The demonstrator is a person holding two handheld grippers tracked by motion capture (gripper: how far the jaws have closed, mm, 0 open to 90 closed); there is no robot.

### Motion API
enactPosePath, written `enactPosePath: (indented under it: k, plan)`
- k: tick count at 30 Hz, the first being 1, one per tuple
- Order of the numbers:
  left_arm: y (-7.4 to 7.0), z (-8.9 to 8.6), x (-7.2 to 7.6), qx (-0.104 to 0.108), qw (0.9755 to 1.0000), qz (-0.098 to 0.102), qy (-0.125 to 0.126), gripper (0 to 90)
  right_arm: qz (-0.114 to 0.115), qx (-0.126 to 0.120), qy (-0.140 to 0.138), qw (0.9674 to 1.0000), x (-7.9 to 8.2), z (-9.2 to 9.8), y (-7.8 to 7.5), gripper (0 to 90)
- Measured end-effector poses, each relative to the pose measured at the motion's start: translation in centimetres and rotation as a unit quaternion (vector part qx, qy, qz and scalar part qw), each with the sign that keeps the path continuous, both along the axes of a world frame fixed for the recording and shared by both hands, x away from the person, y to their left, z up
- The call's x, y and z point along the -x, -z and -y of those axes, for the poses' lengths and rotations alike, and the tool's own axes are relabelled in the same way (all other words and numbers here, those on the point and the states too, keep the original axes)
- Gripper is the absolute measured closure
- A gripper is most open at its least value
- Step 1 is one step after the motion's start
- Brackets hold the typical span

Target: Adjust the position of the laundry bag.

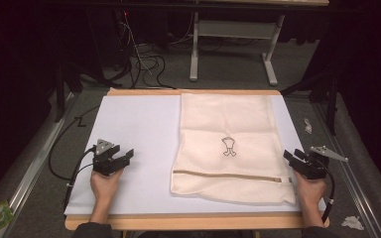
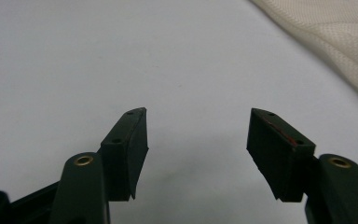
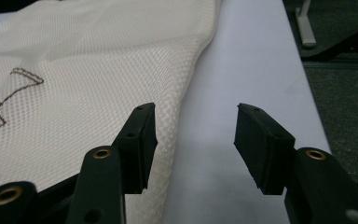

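Meanwhile, the left hand-held gripper [image 1: 124, 157] rested on the white sheet [image 1: 139, 129] covering the desk [image 1: 144, 92], its jaws standing apart with nothing between them. The cream mesh laundry bag [image 1: 228, 144] lay flat well off to that gripper's right, only its edge [image 2: 335, 42] showing ahead and to the right in the left gripper view. The right hand-held gripper [image 1: 291, 157] sat just beside the bag's right edge, near the zipper [image 1: 228, 175] end. Its jaws were also apart and empty, the left jaw over the mesh [image 3: 74, 93], the right one over bare sheet.
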State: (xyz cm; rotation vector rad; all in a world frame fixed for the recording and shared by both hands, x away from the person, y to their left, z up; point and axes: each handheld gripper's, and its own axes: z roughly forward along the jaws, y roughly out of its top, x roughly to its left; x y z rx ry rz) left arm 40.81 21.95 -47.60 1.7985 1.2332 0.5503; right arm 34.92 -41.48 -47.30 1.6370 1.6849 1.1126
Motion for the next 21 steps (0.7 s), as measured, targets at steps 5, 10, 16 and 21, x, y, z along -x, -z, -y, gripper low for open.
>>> enactPosePath:
  k: [5, 10, 16, 21]
  plan:
    - [-0.2, 1.4, 0.2, 0.001, 0.9996, -0.006, 0.027, 38.6, 0.001, 0.023, -0.016, 0.9996, 0.3, -0.7, -0.2, 48.4]
    - [-0.5, 3.0, 0.1, -0.030, 0.9978, -0.023, 0.053, 38.7, -0.006, 0.028, -0.020, 0.9994, 0.7, -0.9, -0.5, 52.5]
    - [-1.0, 4.8, 0.2, -0.014, 0.9959, -0.030, 0.085, 38.4, -0.030, 0.032, -0.024, 0.9988, 1.0, -0.7, -0.6, 49.9]
    - [-1.8, 7.1, 0.7, -0.014, 0.9919, -0.038, 0.121, 37.3, -0.023, 0.029, -0.035, 0.9987, 1.7, -0.9, -1.3, 49.4]
